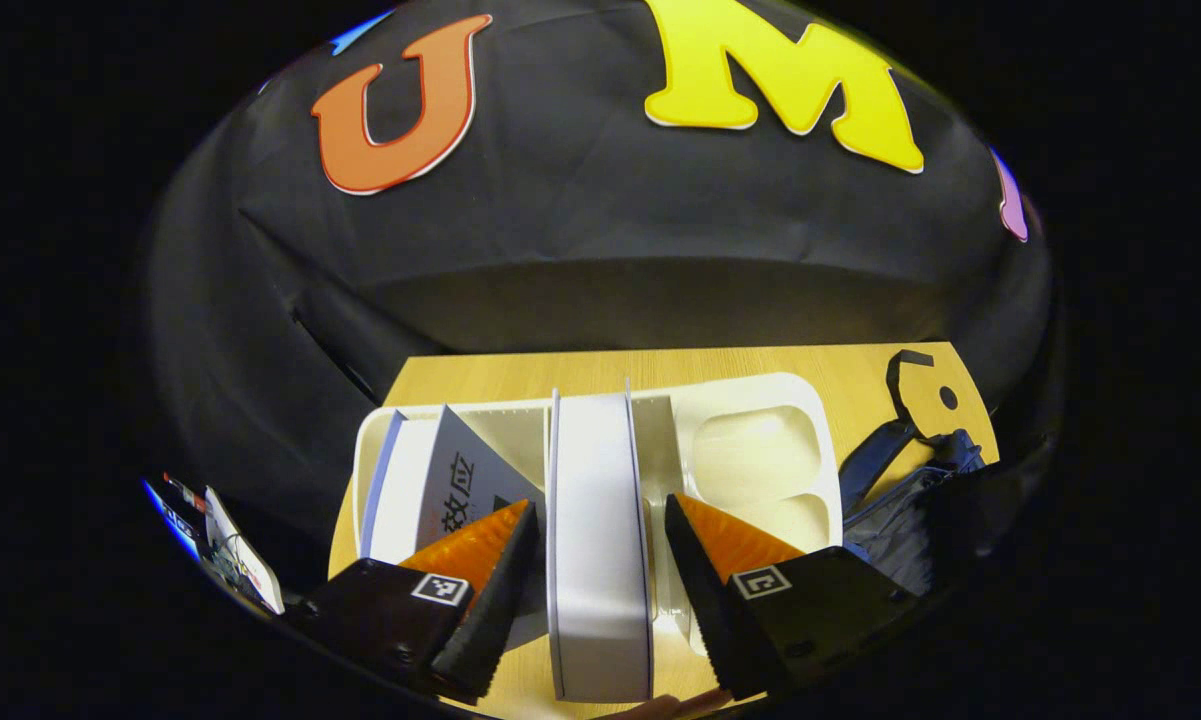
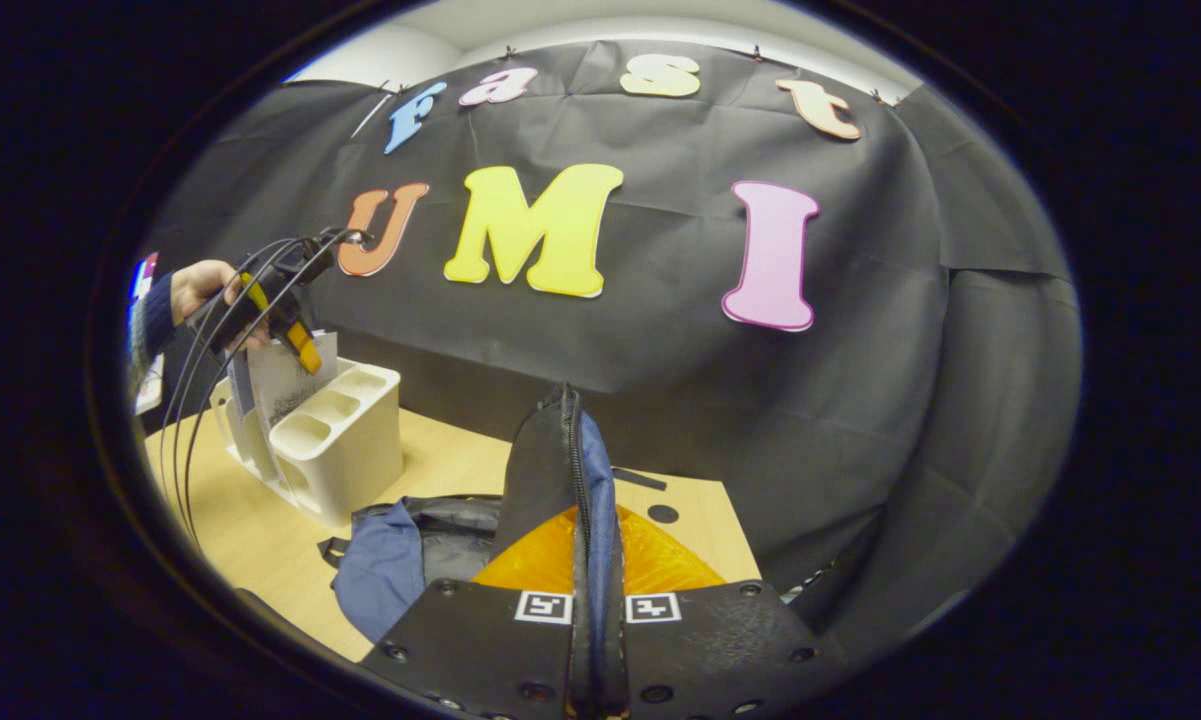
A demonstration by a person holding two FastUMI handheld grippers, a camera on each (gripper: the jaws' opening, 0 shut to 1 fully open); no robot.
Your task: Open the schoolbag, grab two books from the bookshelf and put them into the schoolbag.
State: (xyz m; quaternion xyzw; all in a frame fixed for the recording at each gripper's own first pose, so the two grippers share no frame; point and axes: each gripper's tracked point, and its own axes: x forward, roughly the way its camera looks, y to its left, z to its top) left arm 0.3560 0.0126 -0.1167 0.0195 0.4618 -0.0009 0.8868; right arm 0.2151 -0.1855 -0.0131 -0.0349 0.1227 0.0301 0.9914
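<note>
Left gripper view looks down on the bookshelf (image 1: 760, 400), a white desk organiser on the wooden table (image 1: 520, 375). A thick white book (image 1: 600, 540) stands spine-up between the left gripper's (image 1: 600, 545) spread fingers, with a gap on each side, so nothing is pinched yet. A second book (image 1: 450, 470) leans in the compartment just left of it, close behind the left finger. The schoolbag (image 1: 920, 480) lies dark at the right, just beside the shelf.

Right gripper view shows the right gripper (image 2: 590, 560) pressed together on a flap of the schoolbag (image 2: 560, 450), holding that zippered edge upright so the mouth stays open. Blue lining (image 2: 380, 570) spills on the table to the left. Far left, a hand (image 2: 200, 290) holds the other gripper above the shelf (image 2: 350, 430).

The step in hand looks like the first book's grasp. To do it well, I would centre the fingers on the spine, go low enough to catch the covers and not just the top edge, and close squarely. The left finger should stay off the leaning book, or both may come up together. Lift straight up until the book is free of the divider before swinging right. The right gripper should keep the flap high and taut, since a sagging mouth would catch the book's corner.
</note>
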